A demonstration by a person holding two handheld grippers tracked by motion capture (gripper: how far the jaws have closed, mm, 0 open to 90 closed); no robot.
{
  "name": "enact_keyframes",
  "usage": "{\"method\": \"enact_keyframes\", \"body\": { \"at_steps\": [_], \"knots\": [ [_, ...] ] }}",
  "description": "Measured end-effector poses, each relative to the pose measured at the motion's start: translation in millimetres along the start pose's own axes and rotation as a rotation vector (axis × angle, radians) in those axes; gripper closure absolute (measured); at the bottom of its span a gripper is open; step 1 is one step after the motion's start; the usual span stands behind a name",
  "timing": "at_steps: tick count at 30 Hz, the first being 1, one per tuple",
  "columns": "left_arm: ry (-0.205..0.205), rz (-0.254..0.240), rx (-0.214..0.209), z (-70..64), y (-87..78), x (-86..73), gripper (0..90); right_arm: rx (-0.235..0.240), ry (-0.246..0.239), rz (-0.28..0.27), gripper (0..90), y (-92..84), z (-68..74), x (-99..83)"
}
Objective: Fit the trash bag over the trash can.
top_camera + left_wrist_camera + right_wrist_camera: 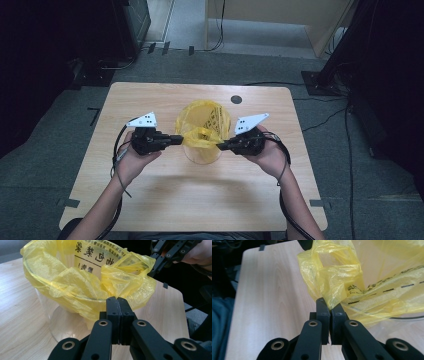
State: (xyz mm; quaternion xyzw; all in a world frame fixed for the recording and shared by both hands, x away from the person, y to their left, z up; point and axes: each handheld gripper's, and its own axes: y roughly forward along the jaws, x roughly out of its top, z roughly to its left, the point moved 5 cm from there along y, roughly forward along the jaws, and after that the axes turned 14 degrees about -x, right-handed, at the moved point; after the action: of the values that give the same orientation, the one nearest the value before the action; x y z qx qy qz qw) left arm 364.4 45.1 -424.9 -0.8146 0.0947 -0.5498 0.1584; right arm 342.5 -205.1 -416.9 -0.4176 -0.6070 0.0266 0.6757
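Note:
A yellow plastic bag (202, 122) with black print lines a clear round bin (202, 156) at the middle of the wooden table (200, 195). My left gripper (179, 139) comes in from the left, shut, with a fold of the bag's (75, 282) rim at its tips (117, 298). From the right, my right gripper (220, 146) is shut on a bunched piece of the bag's (332, 282) edge, pinched between its jaws (329, 304). In the left gripper view the right gripper (156, 266) holds the far side of the rim above the bin (50, 312).
A small dark round cap (236, 99) sits in the table near its far edge. Beyond the table, black stands and cables (325, 75) lie on the grey carpet. Both forearms reach in from the near edge.

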Motion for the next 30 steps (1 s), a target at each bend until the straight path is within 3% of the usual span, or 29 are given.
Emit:
{"method": "enact_keyframes", "body": {
  "at_steps": [4, 5, 6, 8, 12, 17, 22, 25, 28, 30],
  "knots": [
    [-0.007, -0.008, -0.003, 1.0, 1.1, 1.3, 85.1, -0.071, -0.01, -0.008, 85.1, 3.4, -4.0, 0.2],
    [-0.012, 0.001, -0.01, 0.6, 1.1, 2.4, 81.4, -0.109, -0.001, 0.03, 79.0, 5.8, -5.2, -0.8],
    [-0.016, 0.009, -0.007, 0.1, 0.2, 4.0, 78.9, -0.104, 0.009, 0.051, 75.7, 8.1, -4.5, -1.1],
    [-0.009, 0.007, 0.005, -0.8, -2.4, 6.7, 76.9, -0.067, 0.018, 0.035, 74.7, 8.1, -2.8, 0.8],
    [-0.011, 0.003, 0.002, -2.7, -5.0, 10.1, 71.0, -0.004, 0.036, 0.054, 60.1, 4.8, 1.0, 3.5],
    [0.013, -0.002, 0.003, -9.1, -6.3, 18.0, 65.7, 0.026, 0.057, 0.008, 54.3, -4.2, 2.8, 11.2],
    [0.014, -0.001, 0.0, -11.2, -1.9, 21.8, 64.6, -0.024, 0.114, -0.048, 55.8, -9.5, -2.0, 20.4],
    [0.028, 0.016, -0.01, -15.1, -0.9, 22.2, 72.8, -0.008, 0.162, -0.072, 69.4, -10.0, -2.1, 23.1],
    [0.06, 0.055, -0.028, -19.4, -0.6, 20.3, 84.1, 0.005, 0.146, -0.036, 82.1, -11.0, -0.3, 20.6],
    [0.066, 0.077, -0.046, -20.6, 0.7, 18.2, 85.8, 0.034, 0.127, -0.023, 84.1, -10.7, 2.4, 18.0]
  ]
}}
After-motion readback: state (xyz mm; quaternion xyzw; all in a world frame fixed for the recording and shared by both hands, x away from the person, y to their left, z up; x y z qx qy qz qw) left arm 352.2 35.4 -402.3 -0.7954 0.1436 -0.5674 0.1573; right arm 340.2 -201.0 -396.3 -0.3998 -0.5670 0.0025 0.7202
